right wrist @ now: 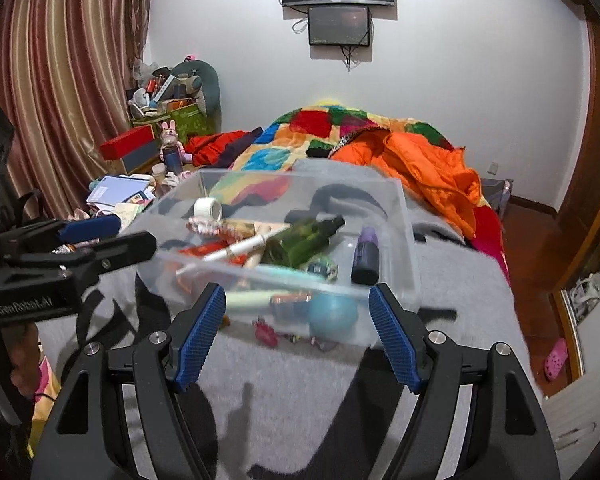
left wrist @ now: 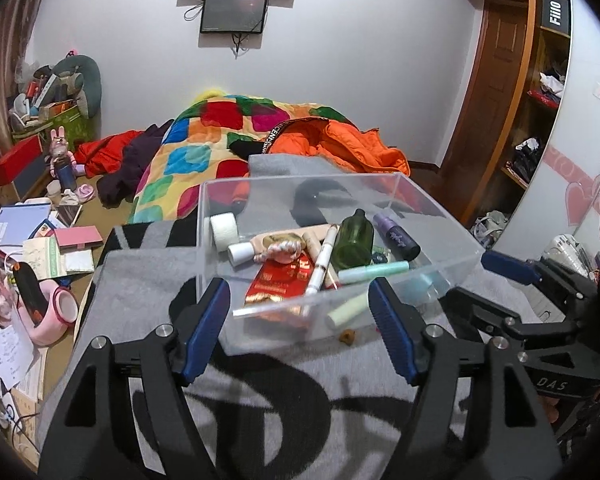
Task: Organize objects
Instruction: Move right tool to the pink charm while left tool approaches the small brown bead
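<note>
The left gripper (left wrist: 300, 328) stands with its blue-padded fingers (left wrist: 208, 328) spread apart and nothing between them, the pads clear of the near wall of the clear plastic box (left wrist: 440, 208). The right gripper (right wrist: 298, 330) is likewise released, its pads (right wrist: 202, 332) held wide just short of the same box and grasping nothing.

The box sits on a grey blanket (left wrist: 140, 280) with black lettering, straight ahead of both grippers. Inside it lie a green bottle (left wrist: 354, 240) on its side near the middle, a purple bottle with a black cap (left wrist: 396, 236) to the right of that, a white pen-like tube (left wrist: 320, 264) slanting across a red packet (left wrist: 280, 284), a white roll of tape (left wrist: 224, 228) in the far left corner, and a pale mint tube (left wrist: 374, 272) along the near side. In the right wrist view a blue ball (right wrist: 332, 314) seems to rest by the box's near wall, though blur leaves it unclear whether it is inside.

Beyond the box is a patchwork quilt (left wrist: 204, 140) and an orange jacket (left wrist: 352, 140).
</note>
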Motion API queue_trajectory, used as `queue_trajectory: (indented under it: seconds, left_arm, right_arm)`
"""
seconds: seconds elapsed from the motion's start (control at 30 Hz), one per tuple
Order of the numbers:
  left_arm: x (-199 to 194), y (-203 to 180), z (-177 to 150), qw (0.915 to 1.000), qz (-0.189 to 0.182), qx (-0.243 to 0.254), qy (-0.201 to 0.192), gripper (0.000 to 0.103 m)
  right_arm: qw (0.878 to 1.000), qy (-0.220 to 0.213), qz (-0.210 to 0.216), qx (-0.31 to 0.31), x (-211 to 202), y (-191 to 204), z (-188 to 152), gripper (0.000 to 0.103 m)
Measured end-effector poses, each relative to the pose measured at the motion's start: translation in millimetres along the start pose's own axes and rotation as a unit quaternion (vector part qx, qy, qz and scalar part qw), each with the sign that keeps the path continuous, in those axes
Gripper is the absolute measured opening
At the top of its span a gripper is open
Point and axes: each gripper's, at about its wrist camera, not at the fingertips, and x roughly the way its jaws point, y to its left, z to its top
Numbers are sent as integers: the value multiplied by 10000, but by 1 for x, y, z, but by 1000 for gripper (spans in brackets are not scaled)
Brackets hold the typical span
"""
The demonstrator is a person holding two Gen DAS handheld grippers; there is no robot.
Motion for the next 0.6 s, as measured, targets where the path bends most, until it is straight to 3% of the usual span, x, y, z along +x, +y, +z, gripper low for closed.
queue_trajectory:
  seconds: [0.07, 0.23, 0.5, 0.6]
  left_arm:
    - [-2, 0, -6, 10000, 10, 16, 9, 70]
    - [0, -4, -21, 9998, -14, 133, 130, 53]
    - [13, -7, -40, 9990, -88, 202, 400, 45]
    - [21, -5, -44, 9986, -107, 134, 493, 40]
  right_arm:
    - [9999, 110, 37, 42, 4, 1, -8, 70]
    - [9988, 478, 109, -17, 27, 6, -18, 50]
    - [9961, 872, 139, 30, 58, 11, -22, 38]
    - [9936, 1033, 267, 363, 65, 8, -23, 31]
